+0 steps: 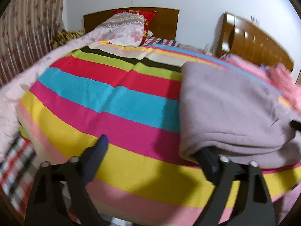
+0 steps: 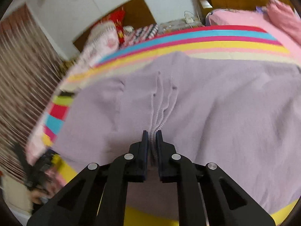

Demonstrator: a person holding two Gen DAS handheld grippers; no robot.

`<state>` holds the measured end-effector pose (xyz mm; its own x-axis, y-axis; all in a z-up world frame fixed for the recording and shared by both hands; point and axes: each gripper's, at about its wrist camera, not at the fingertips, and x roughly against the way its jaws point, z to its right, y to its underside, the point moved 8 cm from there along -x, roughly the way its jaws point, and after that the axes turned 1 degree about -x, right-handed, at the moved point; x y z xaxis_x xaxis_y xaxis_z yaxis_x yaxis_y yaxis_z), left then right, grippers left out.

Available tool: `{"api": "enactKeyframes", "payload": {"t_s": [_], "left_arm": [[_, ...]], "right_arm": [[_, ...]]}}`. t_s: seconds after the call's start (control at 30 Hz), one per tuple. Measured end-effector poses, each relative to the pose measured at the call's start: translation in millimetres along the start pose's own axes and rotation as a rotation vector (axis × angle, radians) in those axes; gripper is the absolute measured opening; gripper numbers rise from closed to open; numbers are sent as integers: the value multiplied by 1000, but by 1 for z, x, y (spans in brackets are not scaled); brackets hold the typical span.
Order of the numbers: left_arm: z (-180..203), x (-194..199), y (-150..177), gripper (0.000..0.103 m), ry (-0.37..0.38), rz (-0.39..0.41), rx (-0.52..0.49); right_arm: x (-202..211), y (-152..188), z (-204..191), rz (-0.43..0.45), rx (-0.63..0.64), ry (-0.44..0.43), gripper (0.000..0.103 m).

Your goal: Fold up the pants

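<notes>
The lilac pants (image 2: 216, 109) lie spread on a striped bedspread (image 2: 207, 41). My right gripper (image 2: 152, 134) is shut on a bunched fold of the pants at their near edge, with the fabric pinched into ridges between its fingers. In the left wrist view the pants (image 1: 231, 109) lie at the right on the bedspread (image 1: 112, 101). My left gripper (image 1: 150, 145) is open wide. Its left finger (image 1: 99, 146) hovers over the bedspread, and its right fingertip is hidden under the near left corner of the pants.
A pink quilt and pillows (image 1: 122, 30) are piled at the head of the bed against a wooden headboard (image 1: 165, 18). A second bed with pink bedding (image 2: 263, 18) stands to the right. A striped curtain (image 1: 24, 33) hangs at the left.
</notes>
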<state>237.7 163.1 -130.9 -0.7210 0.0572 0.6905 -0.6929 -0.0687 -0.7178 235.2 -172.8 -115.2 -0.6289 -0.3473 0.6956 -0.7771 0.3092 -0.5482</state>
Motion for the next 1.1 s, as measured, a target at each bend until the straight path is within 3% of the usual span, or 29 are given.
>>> {"api": "enactKeyframes", "payload": {"t_s": [0.13,0.23,0.37,0.53,0.6,0.7,0.73,0.77,0.8,0.87,0.9,0.97,1.0,1.1], "left_arm": [[-8,-5,4,86,39,-15,68],[-3,-8,5,86,-14,-10,-5],[-4,-7,6,86,-14,-16,0],[-9,-11,9,102,-81,-14,-19],[-9,-9,8,102,-82,-31,-35],[-7,11,10,102,-143,-46,-156],[-8,23,8,102,-199,-24,-213],[-7,36,4,102,-255,10,-262],[-6,52,-5,102,-317,62,-314],[5,73,-27,102,-349,146,-357],[20,83,-49,102,-323,212,-355],[44,86,-75,102,-225,267,-326],[66,75,-88,102,-137,237,-312],[124,31,-112,102,28,142,-319]], "right_arm": [[7,8,-8,14,-64,-56,10],[-17,24,9,-40,-121,-34,9],[-7,12,2,-7,-108,-40,6],[-15,22,15,-28,-119,-15,6],[-12,22,13,-24,-93,-13,12],[3,14,6,14,-3,67,31],[9,9,4,42,27,78,52],[18,3,1,87,58,91,65],[21,-1,0,109,74,96,65],[21,-11,-11,132,139,88,65],[18,-15,-17,139,165,90,65],[3,-26,-37,134,243,89,65],[-6,-30,-45,120,278,80,65],[-40,-40,-69,60,380,108,65]]}}
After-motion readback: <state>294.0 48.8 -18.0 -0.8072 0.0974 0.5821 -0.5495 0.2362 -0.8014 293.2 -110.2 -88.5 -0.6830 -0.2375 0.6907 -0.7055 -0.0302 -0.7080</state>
